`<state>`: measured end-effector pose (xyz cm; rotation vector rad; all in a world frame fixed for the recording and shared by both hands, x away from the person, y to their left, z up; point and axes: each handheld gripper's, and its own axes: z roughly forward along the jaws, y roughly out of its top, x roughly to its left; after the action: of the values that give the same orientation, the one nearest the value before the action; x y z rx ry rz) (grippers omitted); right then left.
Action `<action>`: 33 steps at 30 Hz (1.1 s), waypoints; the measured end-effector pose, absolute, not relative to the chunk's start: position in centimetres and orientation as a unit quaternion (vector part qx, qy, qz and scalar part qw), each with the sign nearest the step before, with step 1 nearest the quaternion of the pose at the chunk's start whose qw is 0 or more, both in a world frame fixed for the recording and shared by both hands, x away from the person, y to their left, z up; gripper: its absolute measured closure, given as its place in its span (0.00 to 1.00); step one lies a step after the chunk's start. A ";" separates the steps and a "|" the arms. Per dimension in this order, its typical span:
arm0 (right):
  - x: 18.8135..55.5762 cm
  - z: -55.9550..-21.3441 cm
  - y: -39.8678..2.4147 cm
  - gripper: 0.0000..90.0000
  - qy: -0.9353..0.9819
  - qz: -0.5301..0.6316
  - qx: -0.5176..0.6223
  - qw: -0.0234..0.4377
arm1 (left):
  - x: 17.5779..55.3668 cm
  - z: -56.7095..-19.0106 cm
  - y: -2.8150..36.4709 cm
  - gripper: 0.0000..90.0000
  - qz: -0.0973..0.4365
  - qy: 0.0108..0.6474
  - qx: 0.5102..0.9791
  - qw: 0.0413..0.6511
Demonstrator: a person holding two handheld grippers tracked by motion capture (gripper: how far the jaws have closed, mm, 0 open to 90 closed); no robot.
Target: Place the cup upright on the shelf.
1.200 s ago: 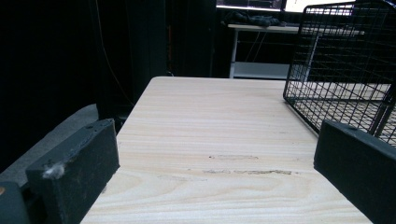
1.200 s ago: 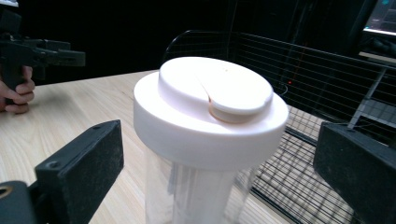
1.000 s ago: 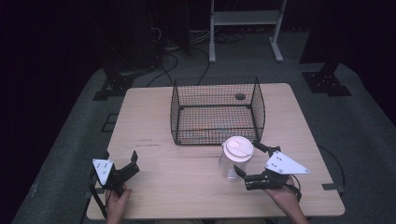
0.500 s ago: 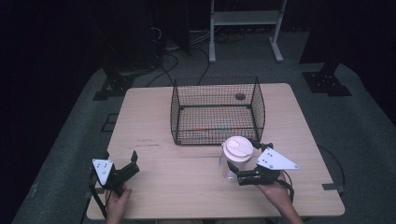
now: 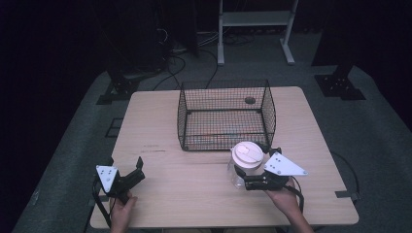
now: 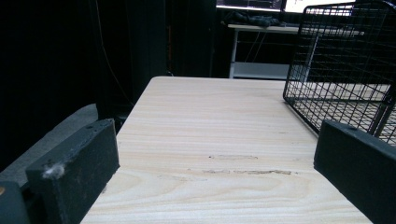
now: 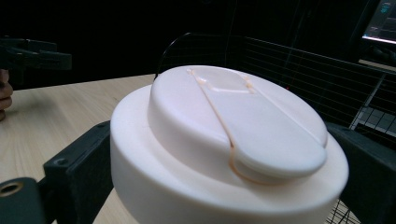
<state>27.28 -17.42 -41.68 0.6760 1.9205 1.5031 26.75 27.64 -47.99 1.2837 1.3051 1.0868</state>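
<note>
From the high view, the right gripper (image 5: 245, 180) had its jaws on either side of a clear jar (image 5: 239, 175) with a cream lid (image 5: 247, 154), which stood upright on the wooden table (image 5: 194, 194) just in front of the near wall of the black wire basket (image 5: 226, 115); the basket lay directly beyond the jaws, on the far side of the jar. The left gripper (image 5: 138, 170) rested well apart from all this, near the table's near edge, with its jaws spread and nothing between them. In the left gripper view, bare tabletop (image 6: 219, 140) stretched out between and ahead of the two wide-set jaws, and the basket (image 6: 345, 70) rose beyond the jaw on that view's right. In the right gripper view, the lid (image 7: 233, 140) sat squarely between the jaws, which flanked it close on both sides at or just below its rim; whether they were already pressing the jar or merely closing in could not be told from these pictures. The basket's wires (image 7: 289, 65) showed behind the lid, and the other gripper (image 7: 35, 53) was far off on that view's left. Judging from this, the work was at an early stage: the jar had been reached and bracketed but looked still seated on the table, so securing the grip, lifting it and carrying it on, probably over the wall into the basket, remained to be done.
</note>
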 end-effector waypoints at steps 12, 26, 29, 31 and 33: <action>27.3 -41.2 -17.5 0.05 0.729 0.551 0.267 0.306 | 26.8 -48.0 27.7 0.00 0.446 0.536 0.527 0.486; 28.3 -37.7 -17.3 0.05 0.731 0.555 0.255 0.303 | 26.8 -48.0 27.7 0.00 0.445 0.537 0.527 0.486; 28.5 -36.8 -17.2 0.05 0.730 0.556 0.252 0.308 | 26.8 -48.0 27.7 0.00 0.445 0.537 0.526 0.486; 28.7 -36.2 -17.2 0.05 0.727 0.560 0.250 0.308 | 26.8 -48.0 27.7 0.00 0.445 0.538 0.526 0.486; 28.9 -35.5 -17.2 0.05 0.724 0.565 0.250 0.305 | 26.8 -48.0 27.7 0.00 0.445 0.538 0.526 0.486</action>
<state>28.93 -17.19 -35.54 0.6621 1.9183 1.4969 26.76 27.73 -47.99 1.2792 1.3090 1.0821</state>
